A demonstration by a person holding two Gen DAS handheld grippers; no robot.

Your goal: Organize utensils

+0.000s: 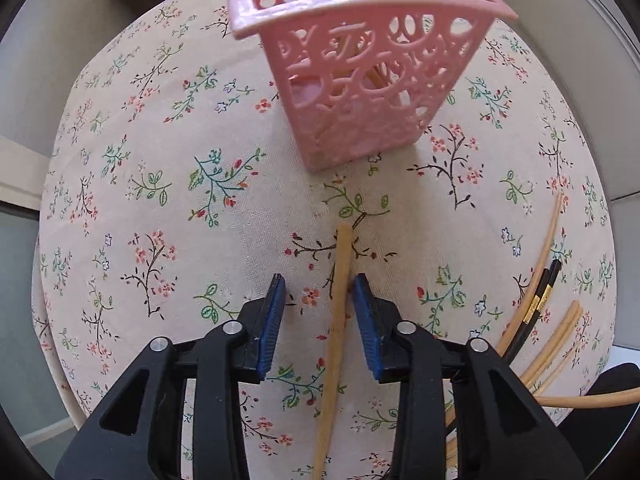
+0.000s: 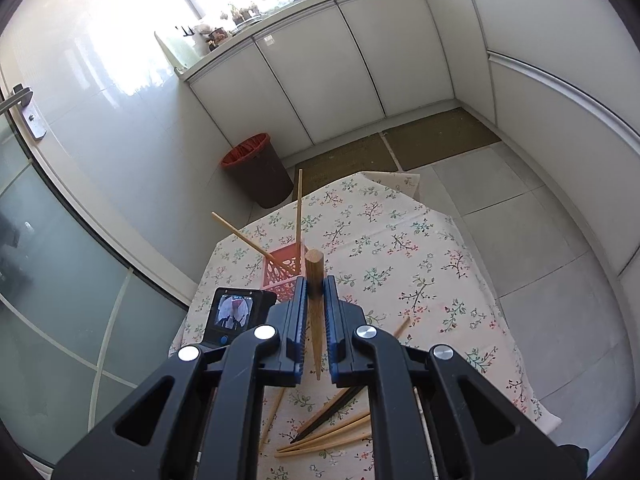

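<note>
A pale wooden chopstick (image 1: 340, 300) lies flat on the floral tablecloth (image 1: 160, 160). My left gripper (image 1: 320, 280) points straight down over it, open, with the stick between the blue pads, close to the right one and not pinched. Farther ahead stands the pink lattice basket (image 1: 360, 80) with chopsticks leaning in it. My right gripper (image 2: 316, 282) is shut on another wooden chopstick (image 2: 315, 268), held above the table with its thick end forward. Beyond it is the basket (image 2: 280, 276) with two sticks (image 2: 248, 240) poking out.
A loose pile of wooden and black chopsticks (image 1: 536, 312) lies on the cloth to the right of my left gripper, and shows below my right gripper as the pile (image 2: 332, 428). A brown bin (image 2: 260, 168) stands on the floor past the table. White cabinets line the walls.
</note>
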